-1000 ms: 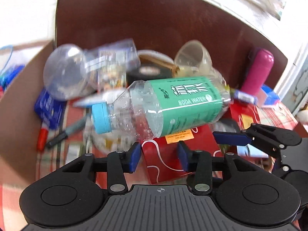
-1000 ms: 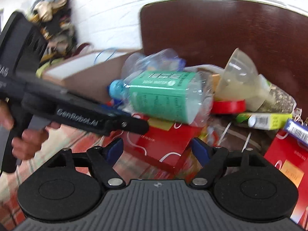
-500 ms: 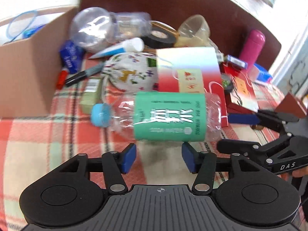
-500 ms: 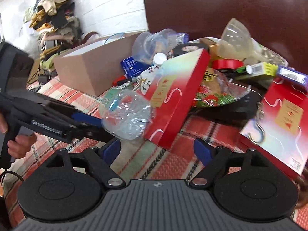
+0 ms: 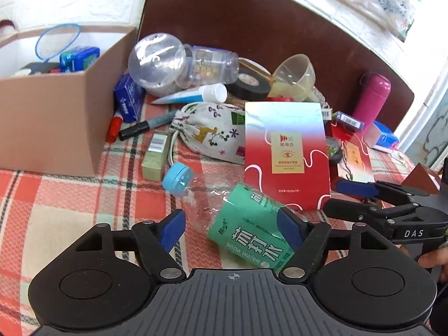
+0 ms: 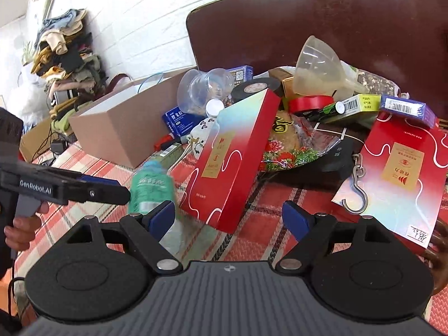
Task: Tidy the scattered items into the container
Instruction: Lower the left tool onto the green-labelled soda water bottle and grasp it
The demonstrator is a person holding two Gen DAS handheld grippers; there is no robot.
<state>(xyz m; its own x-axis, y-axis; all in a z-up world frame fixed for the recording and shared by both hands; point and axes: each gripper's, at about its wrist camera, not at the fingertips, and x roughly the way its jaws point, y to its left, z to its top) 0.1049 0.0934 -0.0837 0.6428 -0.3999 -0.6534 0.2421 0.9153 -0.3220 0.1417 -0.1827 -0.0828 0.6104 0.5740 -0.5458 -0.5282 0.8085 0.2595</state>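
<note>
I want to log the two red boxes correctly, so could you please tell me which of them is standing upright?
The red and silver box just behind the green-labelled bottle stands on its end; the other red box, by the metal hook, lies flat.

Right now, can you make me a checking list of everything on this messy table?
Surface: red plaid tablecloth.
Job's things: brown cardboard box, some items already inside; clear green-labelled soda water bottle lying on the cloth.
Clutter: tall red carton, printed cloth pouch, black tape roll, pink flask, metal hook.
Grippers: left hand-held gripper opening, bottle between its fingers, not pressed; right hand-held gripper open, empty.
Cables: black cords beside table.
Surroundings: white brick wall, clothes pile.
</note>
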